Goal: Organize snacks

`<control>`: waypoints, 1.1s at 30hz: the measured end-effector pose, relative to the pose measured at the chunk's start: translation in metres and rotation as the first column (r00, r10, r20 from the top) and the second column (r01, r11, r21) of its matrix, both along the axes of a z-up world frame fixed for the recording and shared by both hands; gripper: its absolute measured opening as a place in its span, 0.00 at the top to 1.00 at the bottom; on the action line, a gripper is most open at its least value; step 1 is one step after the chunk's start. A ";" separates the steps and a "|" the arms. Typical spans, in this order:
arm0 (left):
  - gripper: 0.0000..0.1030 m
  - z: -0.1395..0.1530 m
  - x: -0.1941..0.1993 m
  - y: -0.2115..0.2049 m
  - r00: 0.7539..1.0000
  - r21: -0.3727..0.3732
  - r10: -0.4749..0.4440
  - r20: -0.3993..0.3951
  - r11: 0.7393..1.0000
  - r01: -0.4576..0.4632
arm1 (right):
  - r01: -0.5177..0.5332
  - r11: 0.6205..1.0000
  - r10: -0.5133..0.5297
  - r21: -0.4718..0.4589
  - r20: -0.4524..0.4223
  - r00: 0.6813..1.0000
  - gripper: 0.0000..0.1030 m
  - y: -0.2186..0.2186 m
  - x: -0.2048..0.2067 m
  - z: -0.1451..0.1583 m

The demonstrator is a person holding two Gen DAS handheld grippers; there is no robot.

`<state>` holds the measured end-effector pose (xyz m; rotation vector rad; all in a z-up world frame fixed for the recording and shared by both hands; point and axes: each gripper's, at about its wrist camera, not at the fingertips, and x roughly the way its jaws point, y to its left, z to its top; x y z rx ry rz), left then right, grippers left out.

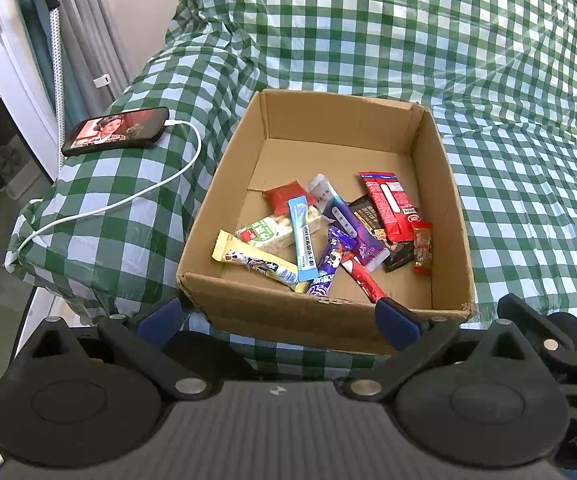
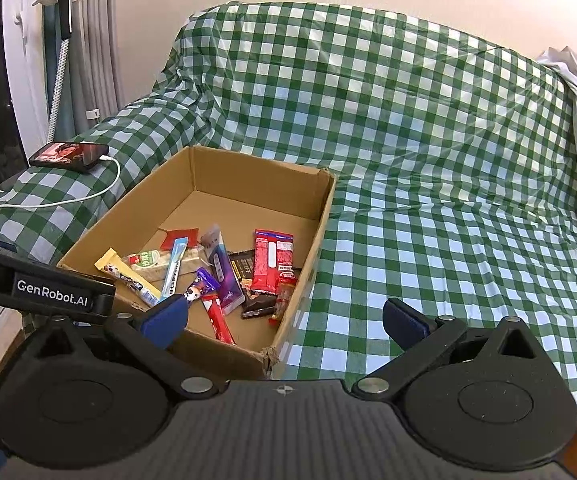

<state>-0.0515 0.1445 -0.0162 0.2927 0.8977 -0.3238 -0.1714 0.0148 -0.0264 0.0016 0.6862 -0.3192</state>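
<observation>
Snacks (image 1: 320,232) in box (image 1: 328,312) on sofa (image 1: 408,60)

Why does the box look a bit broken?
The cardboard box has a torn, crumpled near corner, ragged in both views. The snacks lie jumbled across each other inside rather than in rows. Nothing has spilled out.

You see a sofa draped in a green-and-white checked cover (image 1: 368,40). On its left armrest lies a phone (image 1: 115,131) with its screen lit, a white charging cable (image 1: 128,196) plugged in and trailing over the armrest's front.
</observation>
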 end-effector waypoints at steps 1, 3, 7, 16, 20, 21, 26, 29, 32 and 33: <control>0.00 0.000 0.000 0.000 1.000 0.002 -0.001 0.001 1.000 0.001 | 0.001 1.000 -0.001 0.000 0.000 1.000 0.00 0.000 0.000 0.000; 0.00 0.001 -0.001 -0.001 1.000 0.006 -0.004 0.002 1.000 0.004 | 0.001 1.000 -0.001 0.002 0.002 1.000 0.00 0.000 0.000 0.000; 0.00 0.001 0.000 -0.001 1.000 0.008 -0.003 0.001 1.000 0.003 | 0.000 1.000 0.000 0.001 0.001 1.000 0.00 -0.001 0.000 -0.001; 0.00 -0.001 0.001 -0.001 1.000 0.022 -0.008 -0.002 1.000 0.009 | 0.001 1.000 -0.001 0.009 0.001 1.000 0.00 0.002 0.003 -0.001; 0.00 -0.001 0.001 -0.002 1.000 0.025 -0.009 -0.002 1.000 0.009 | 0.001 1.000 -0.001 0.010 0.004 1.000 0.00 0.001 0.003 -0.001; 0.00 -0.001 0.001 -0.001 1.000 0.025 -0.009 -0.002 1.000 0.009 | 0.000 1.000 0.000 0.011 0.003 1.000 0.00 0.001 0.003 -0.001; 0.00 -0.001 0.002 -0.002 1.000 0.027 -0.010 -0.002 1.000 0.010 | 0.000 1.000 0.000 0.011 0.003 1.000 0.00 0.001 0.003 -0.001; 0.00 -0.001 0.001 -0.002 1.000 0.027 -0.009 -0.001 1.000 0.009 | 0.000 1.000 0.000 0.011 0.005 1.000 0.00 0.001 0.003 -0.001; 0.00 -0.001 0.002 -0.002 1.000 0.029 -0.012 0.001 1.000 0.012 | 0.000 1.000 0.000 0.013 0.005 1.000 0.00 0.003 0.004 -0.001; 0.00 -0.001 0.001 -0.001 1.000 0.031 -0.010 0.010 0.999 0.009 | 0.002 1.000 -0.002 0.014 0.005 1.000 0.00 0.002 0.004 -0.001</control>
